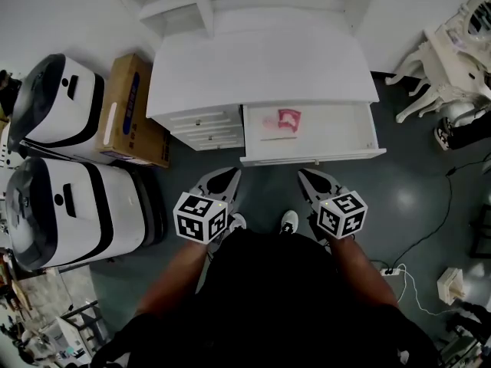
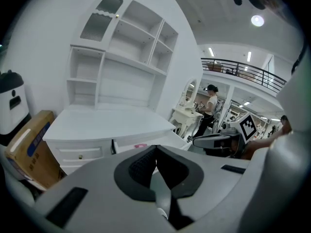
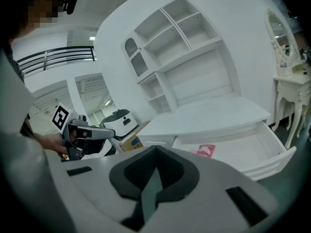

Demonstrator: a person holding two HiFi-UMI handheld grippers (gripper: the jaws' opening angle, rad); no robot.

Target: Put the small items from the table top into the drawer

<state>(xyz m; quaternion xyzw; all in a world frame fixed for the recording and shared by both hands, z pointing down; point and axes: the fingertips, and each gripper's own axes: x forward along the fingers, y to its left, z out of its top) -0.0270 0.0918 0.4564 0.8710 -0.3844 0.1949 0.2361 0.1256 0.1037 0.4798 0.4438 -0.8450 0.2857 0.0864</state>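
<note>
The drawer (image 1: 360, 133) on the desk's right side stands pulled out in front of you, and a pink packet (image 1: 285, 119) lies flat inside it, left of centre, towards the back under the white table top (image 1: 261, 75). Your left gripper (image 1: 229, 176) and right gripper (image 1: 305, 176) hang low near your body, just short of the drawer front, each with its jaws pressed together on nothing. To your left a cardboard box (image 1: 130, 110) leans against the desk, beside two white-and-black machines (image 1: 69, 209).
</note>
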